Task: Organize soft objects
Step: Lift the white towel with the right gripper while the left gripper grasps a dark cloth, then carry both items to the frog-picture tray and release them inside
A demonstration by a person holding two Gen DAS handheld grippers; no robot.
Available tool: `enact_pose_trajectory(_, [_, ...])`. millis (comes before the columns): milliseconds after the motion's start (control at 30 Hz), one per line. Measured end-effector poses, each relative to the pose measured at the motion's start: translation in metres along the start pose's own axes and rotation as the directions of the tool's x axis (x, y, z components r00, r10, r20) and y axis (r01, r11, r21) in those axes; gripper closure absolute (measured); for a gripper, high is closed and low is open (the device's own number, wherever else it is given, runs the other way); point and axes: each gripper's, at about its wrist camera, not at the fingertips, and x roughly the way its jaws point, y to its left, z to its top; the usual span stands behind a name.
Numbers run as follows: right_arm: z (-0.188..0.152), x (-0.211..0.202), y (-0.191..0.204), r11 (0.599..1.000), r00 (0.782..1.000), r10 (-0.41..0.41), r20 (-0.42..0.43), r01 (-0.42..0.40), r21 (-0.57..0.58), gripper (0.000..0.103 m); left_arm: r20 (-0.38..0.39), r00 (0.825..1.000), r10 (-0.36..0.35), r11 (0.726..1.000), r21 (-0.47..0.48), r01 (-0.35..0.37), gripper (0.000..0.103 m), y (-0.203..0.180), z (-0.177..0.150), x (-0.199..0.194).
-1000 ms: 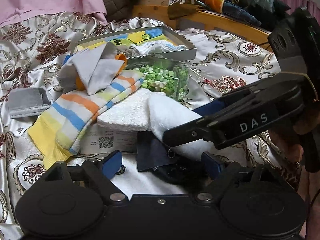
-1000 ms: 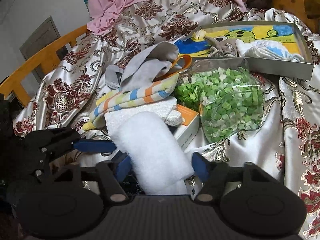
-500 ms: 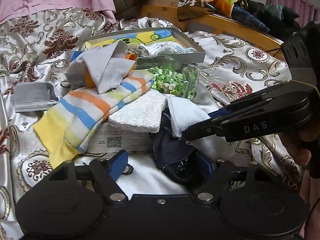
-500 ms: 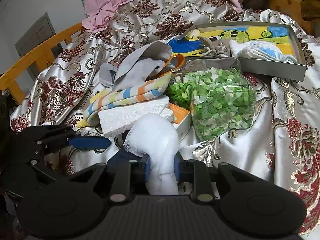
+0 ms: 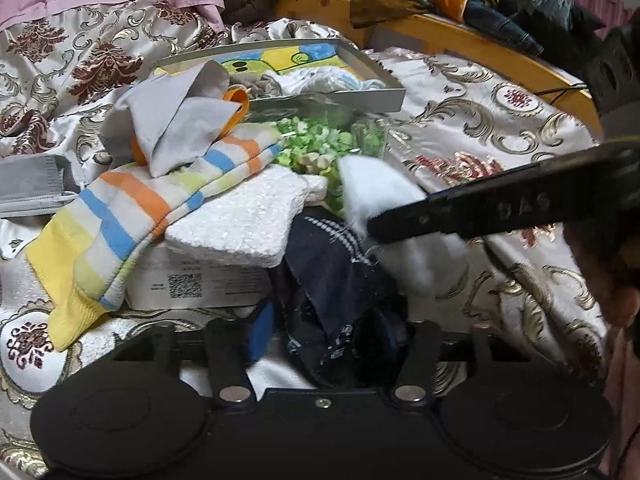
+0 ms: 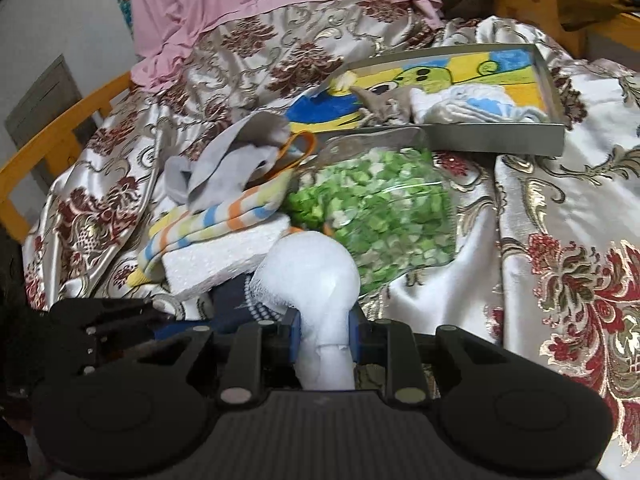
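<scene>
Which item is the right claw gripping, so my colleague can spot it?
Start at the grey tray on the bedspread, then come down past the bag of green bits. Just below it, the right claw pinches a white cloth: plain fluffy white, unlike the striped sock and dark blue cloth beside it.

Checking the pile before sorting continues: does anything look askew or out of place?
Yes. The striped sock and a grey cloth are draped untidily over a white foam slab and a small box. A clear bag of green bits, not soft, lies tipped among them.
</scene>
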Motion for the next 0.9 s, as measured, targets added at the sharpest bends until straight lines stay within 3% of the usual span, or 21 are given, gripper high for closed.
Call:
enact_pose_trajectory(167, [0.000, 0.000, -0.002, 1.000, 1.000, 0.000, 0.004, 0.000, 0.007, 0.077, -0.011, 1.000, 0.015, 0.997, -0.071, -0.016, 0.075, 0.008, 0.003, 0.000])
enact_pose_trajectory(267, [0.001, -0.001, -0.003, 1.000, 1.000, -0.003, 0.011, 0.002, 0.013, 0.077, -0.034, 0.997, 0.077, 0.995, -0.066, -0.079, 0.093, 0.003, 0.006, -0.002])
enact_pose_trajectory(333, [0.001, -0.003, -0.004, 1.000, 1.000, -0.005, 0.020, 0.004, 0.018, 0.077, -0.030, 0.992, 0.120, 0.992, -0.044, -0.122, 0.099, -0.005, 0.007, -0.007])
enact_pose_trajectory(467, [0.002, -0.008, -0.006, 1.000, 0.999, -0.010, 0.044, 0.009, 0.027, 0.077, 0.000, 0.965, 0.262, 0.965, 0.011, -0.262, 0.101, -0.023, 0.007, -0.017])
enact_pose_trajectory(633, [0.003, -0.015, -0.007, 1.000, 0.997, -0.004, 0.075, 0.001, 0.028, 0.077, 0.047, 0.902, 0.430, 0.902, 0.019, -0.431, 0.101, -0.035, 0.006, -0.034])
enact_pose_trajectory(767, [0.004, -0.020, -0.005, 1.000, 0.995, 0.016, 0.097, -0.019, 0.020, 0.077, 0.059, 0.893, 0.447, 0.895, -0.045, -0.445, 0.101, -0.034, 0.005, -0.055])
enact_pose_trajectory(900, [0.004, -0.028, -0.002, 0.999, 0.991, 0.035, 0.129, -0.037, 0.012, 0.077, 0.074, 0.902, 0.426, 0.902, -0.116, -0.416, 0.101, -0.034, 0.008, -0.078])
